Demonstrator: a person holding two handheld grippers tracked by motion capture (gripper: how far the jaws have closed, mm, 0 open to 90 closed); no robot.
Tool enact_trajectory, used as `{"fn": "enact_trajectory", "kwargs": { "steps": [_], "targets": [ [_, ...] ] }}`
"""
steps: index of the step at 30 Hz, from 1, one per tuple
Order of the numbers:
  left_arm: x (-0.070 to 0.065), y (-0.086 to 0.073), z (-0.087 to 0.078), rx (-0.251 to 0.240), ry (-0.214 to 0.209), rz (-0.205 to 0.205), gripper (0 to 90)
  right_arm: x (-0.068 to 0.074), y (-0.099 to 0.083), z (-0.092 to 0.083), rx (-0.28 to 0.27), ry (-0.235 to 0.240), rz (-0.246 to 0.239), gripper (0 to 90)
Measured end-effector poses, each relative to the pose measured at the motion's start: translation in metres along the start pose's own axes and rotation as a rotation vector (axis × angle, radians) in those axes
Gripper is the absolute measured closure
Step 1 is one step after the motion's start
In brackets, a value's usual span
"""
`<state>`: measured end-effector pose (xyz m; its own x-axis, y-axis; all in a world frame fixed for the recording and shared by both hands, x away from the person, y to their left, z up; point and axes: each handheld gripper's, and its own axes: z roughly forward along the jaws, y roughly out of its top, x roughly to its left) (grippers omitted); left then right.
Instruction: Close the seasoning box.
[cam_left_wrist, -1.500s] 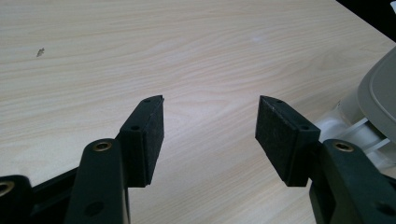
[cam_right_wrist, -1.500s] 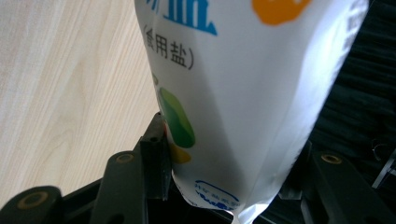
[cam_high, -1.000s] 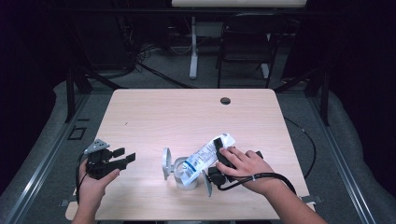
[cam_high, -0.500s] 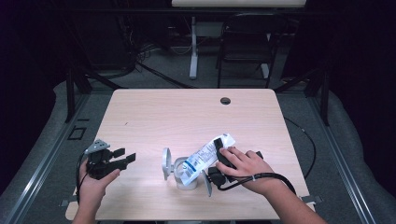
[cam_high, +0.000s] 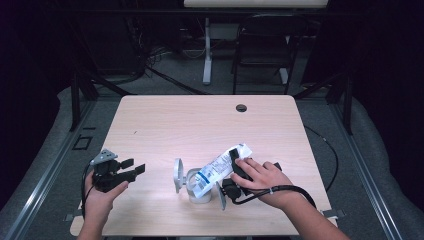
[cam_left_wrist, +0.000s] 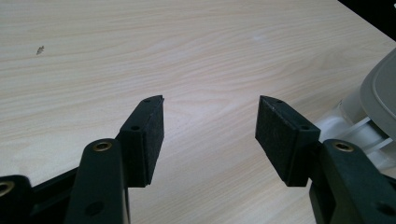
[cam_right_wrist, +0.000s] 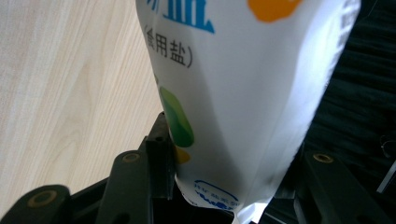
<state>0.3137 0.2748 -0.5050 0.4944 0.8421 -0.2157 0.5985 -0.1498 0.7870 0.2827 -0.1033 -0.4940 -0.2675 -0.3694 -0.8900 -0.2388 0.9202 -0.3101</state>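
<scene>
My right hand-held gripper (cam_high: 235, 167) has just been closing its jaws on the salt bag (cam_high: 220, 167), which lies tilted over the white container (cam_high: 197, 187) on the table (cam_high: 200, 120). The bag looks soft and slippery, so I grip its flat end. My left hand-held gripper (cam_left_wrist: 210, 123) hangs open, holding nothing; I can't tell what is in the container.

Pale wood table (cam_high: 165, 120), round grommet hole (cam_high: 241, 107) near far edge. Dark room beyond. Black chair (cam_high: 263, 55) and white stand leg (cam_high: 207, 55) behind. Grey carpet floor (cam_high: 60, 125), cables (cam_high: 150, 60) trailing.
</scene>
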Motion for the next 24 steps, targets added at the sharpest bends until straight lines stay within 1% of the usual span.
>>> {"fn": "enact_trajectory", "kwargs": {
  "steps": [6,7,10,11,19,24],
  "targets": [
    [0.0009,0.0000,-0.0006,0.005,-0.001,-0.001,42.3,-0.0011,0.0006,-0.0005,-0.009,-0.004,0.004,55.9],
    [0.0009,-0.0002,-0.0004,-0.001,-0.002,-0.003,42.3,-0.0017,0.0013,-0.0011,-0.002,-0.005,-0.002,56.3],
    [0.0010,-0.0001,-0.0007,-0.001,-0.002,-0.004,42.3,-0.0015,0.0015,-0.0010,-0.005,-0.003,0.002,56.4],
    [0.0009,-0.0001,-0.0007,-0.001,-0.002,-0.004,42.3,-0.0016,0.0019,-0.0014,0.001,-0.007,-0.001,56.5],
    [0.0011,-0.0001,-0.0007,-0.009,0.003,-0.004,42.3,-0.0012,0.0018,-0.0014,-0.004,-0.004,0.007,57.2],
    [0.0012,-0.0001,-0.0008,-0.009,0.003,-0.004,42.3,-0.0018,0.0024,-0.0020,0.003,-0.006,0.002,58.0]
  ]
}}
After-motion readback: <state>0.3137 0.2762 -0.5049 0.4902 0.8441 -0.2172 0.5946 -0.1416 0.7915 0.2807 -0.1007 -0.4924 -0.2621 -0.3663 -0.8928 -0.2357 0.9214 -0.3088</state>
